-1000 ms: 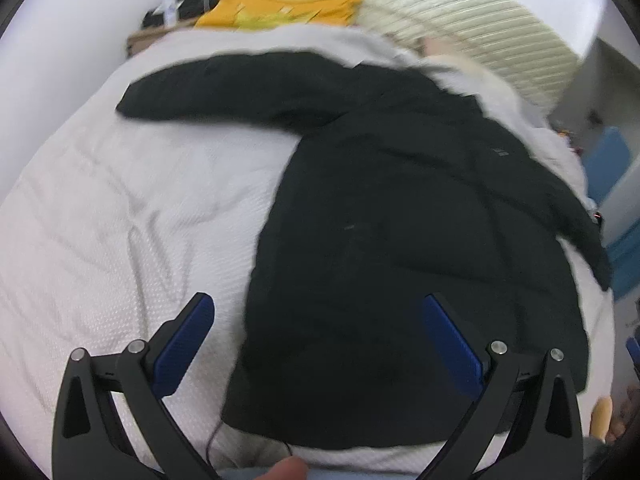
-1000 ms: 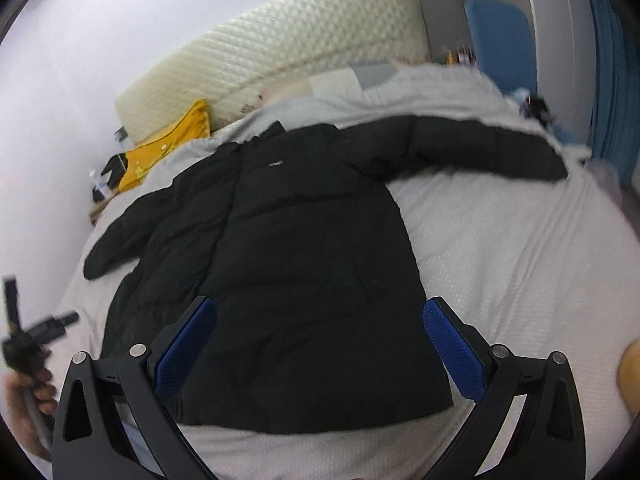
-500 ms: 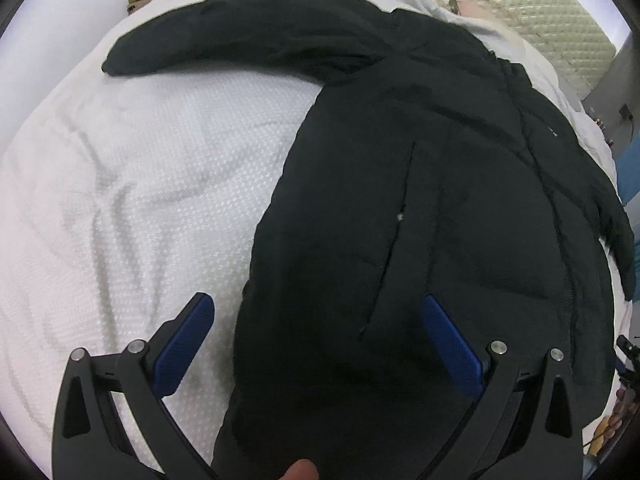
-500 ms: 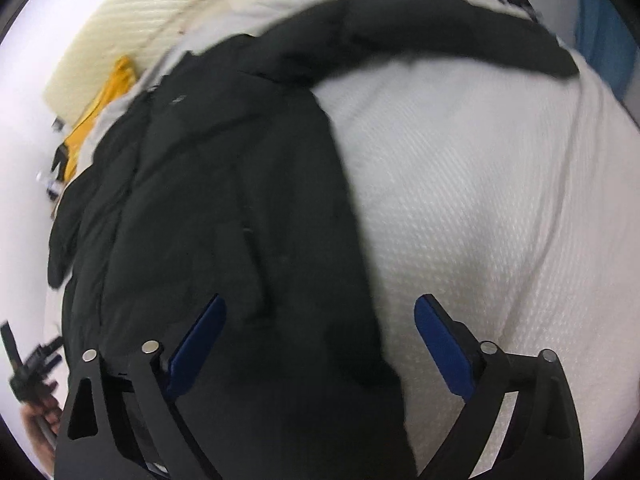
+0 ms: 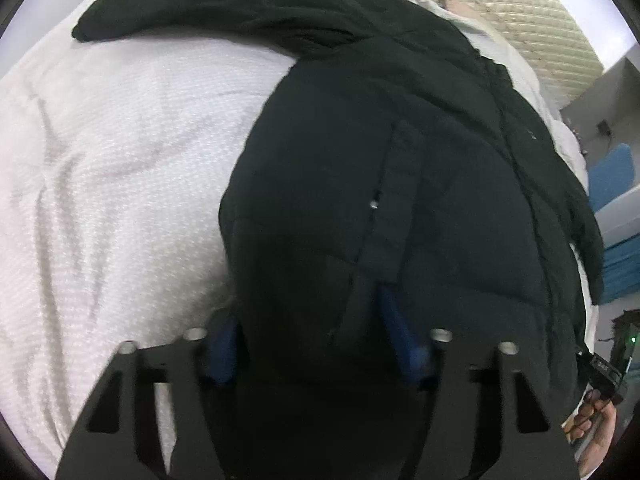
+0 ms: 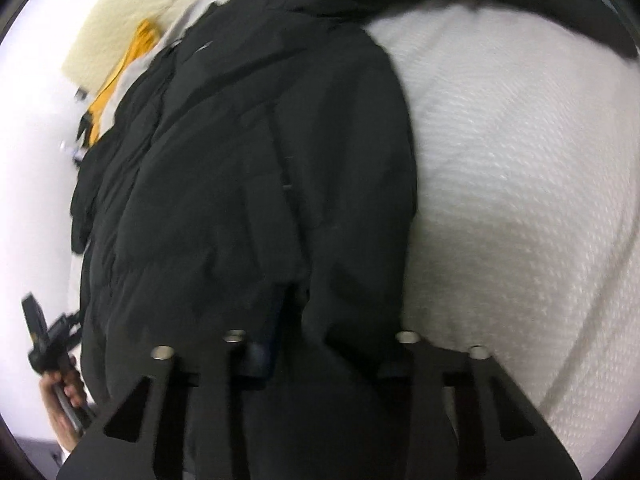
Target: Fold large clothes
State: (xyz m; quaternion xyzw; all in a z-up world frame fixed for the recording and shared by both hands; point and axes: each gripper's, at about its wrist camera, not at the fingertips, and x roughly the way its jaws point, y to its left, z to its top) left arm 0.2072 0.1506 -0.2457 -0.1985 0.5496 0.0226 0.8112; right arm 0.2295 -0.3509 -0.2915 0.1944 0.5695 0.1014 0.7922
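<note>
Left tool (image 5: 308,344): blue pads (image 5: 404,344) drawn in from both sides of a thick bunch of black jacket (image 5: 400,184) at its near hem, fabric filling the gap; pinching the hem. Right tool (image 6: 320,344): one blue pad (image 6: 274,320) visible beside a fold, the other buried under cloth, jaws narrowed around the hem; gripping the same jacket at its opposite lower corner. Beyond both tools, spread lengthwise across the white textured bed cover (image 5: 120,152), collar toward the quilted cream headboard (image 5: 532,12), one sleeve stretched out sideways on each side. Near the headboard, a yellow item (image 6: 120,68), blurred. At the edge of each view, the opposite hand on its handle.
</note>
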